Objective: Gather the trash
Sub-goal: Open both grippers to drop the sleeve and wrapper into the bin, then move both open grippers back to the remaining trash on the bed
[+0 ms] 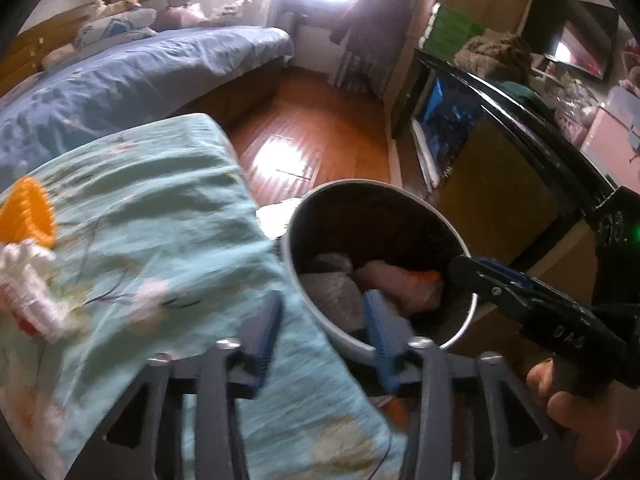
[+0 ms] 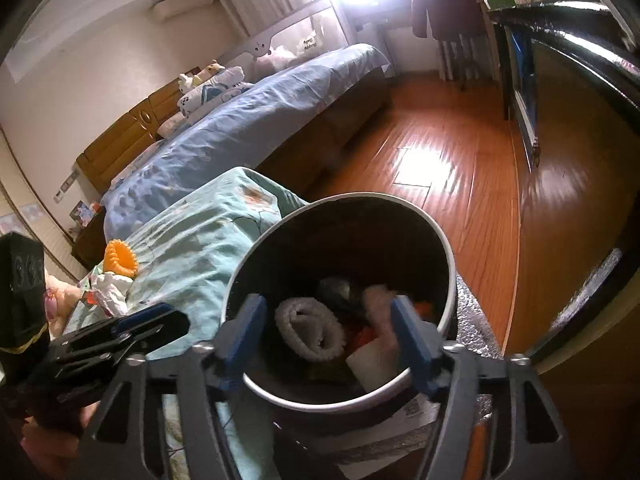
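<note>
Both grippers, left gripper (image 1: 320,340) and right gripper (image 2: 332,340), stood open and empty over the bin (image 2: 448,264); beyond the left fingers lay crumpled wrappers (image 1: 28,292), probably light and soft, best pinched mid-bunch.

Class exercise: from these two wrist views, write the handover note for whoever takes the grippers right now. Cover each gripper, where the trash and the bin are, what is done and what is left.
Left gripper: open, empty, at the near rim of the bin.
Right gripper: open, empty, over the bin's mouth.
Bin stands on the floor beside the green bedspread.
Done: several pieces lie in the bin, among them a rolled white foam piece and pinkish wrapping.
Left: orange foam net and crumpled white wrapper lie on the bedspread.
</note>
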Demonstrator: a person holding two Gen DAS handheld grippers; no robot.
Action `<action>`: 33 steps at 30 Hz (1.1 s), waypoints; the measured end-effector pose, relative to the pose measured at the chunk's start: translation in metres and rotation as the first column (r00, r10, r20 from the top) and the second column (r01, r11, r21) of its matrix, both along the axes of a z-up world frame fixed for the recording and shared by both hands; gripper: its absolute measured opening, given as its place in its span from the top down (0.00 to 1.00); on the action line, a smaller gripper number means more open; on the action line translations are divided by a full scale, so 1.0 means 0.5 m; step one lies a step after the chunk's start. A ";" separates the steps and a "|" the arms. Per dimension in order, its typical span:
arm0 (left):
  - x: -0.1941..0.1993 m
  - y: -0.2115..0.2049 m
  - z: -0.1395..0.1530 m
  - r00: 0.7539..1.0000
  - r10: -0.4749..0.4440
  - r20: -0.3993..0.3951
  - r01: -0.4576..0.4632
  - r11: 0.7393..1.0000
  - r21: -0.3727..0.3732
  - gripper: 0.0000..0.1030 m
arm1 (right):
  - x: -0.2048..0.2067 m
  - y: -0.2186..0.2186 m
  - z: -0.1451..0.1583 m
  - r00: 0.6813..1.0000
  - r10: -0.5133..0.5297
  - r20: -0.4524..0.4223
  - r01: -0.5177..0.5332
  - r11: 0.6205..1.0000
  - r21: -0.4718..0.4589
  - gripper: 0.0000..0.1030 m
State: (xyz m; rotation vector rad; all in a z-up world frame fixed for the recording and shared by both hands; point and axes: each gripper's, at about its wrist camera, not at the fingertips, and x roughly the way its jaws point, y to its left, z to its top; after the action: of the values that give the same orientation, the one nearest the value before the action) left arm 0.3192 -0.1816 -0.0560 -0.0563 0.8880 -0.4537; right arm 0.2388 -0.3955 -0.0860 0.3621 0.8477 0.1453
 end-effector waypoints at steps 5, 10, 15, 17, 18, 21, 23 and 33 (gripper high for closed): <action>-0.053 0.051 0.007 0.999 0.043 0.027 -0.043 0.999 0.000 0.45 | -0.010 0.032 0.006 1.000 0.030 -0.003 -0.030 0.999 0.040 0.12; -0.101 0.126 0.008 0.994 0.103 0.020 -0.103 0.994 -0.030 0.44 | -0.015 0.084 0.020 0.997 0.080 0.009 -0.081 0.995 0.059 0.12; -0.139 0.210 0.014 0.984 0.175 0.019 -0.174 0.984 -0.048 0.44 | -0.021 0.147 0.033 0.990 0.139 0.025 -0.140 0.988 0.070 0.12; -0.156 0.241 0.018 0.978 0.206 0.026 -0.205 0.977 -0.050 0.44 | -0.021 0.177 0.037 0.985 0.169 0.028 -0.170 0.983 0.073 0.12; -0.161 0.261 0.022 0.974 0.227 0.028 -0.225 0.973 -0.049 0.44 | -0.021 0.194 0.038 0.982 0.185 0.029 -0.187 0.980 0.074 0.12; -0.185 0.314 0.022 0.958 0.286 0.021 -0.284 0.957 -0.055 0.44 | -0.024 0.237 0.037 0.973 0.227 0.031 -0.229 0.970 0.077 0.12; -0.196 0.343 0.021 0.948 0.317 0.012 -0.316 0.947 -0.060 0.44 | -0.021 0.267 0.034 0.966 0.256 0.028 -0.257 0.963 0.080 0.12; -0.223 0.457 0.019 0.896 0.444 -0.015 -0.444 0.895 -0.045 0.44 | -0.013 0.395 0.026 0.931 0.365 0.033 -0.366 0.926 0.090 0.12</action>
State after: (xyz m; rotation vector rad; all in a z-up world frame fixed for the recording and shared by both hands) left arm 0.2079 0.0470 -0.0465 -0.2992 0.8379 -0.0441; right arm 0.2325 -0.1981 -0.0731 0.2879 0.8893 0.5372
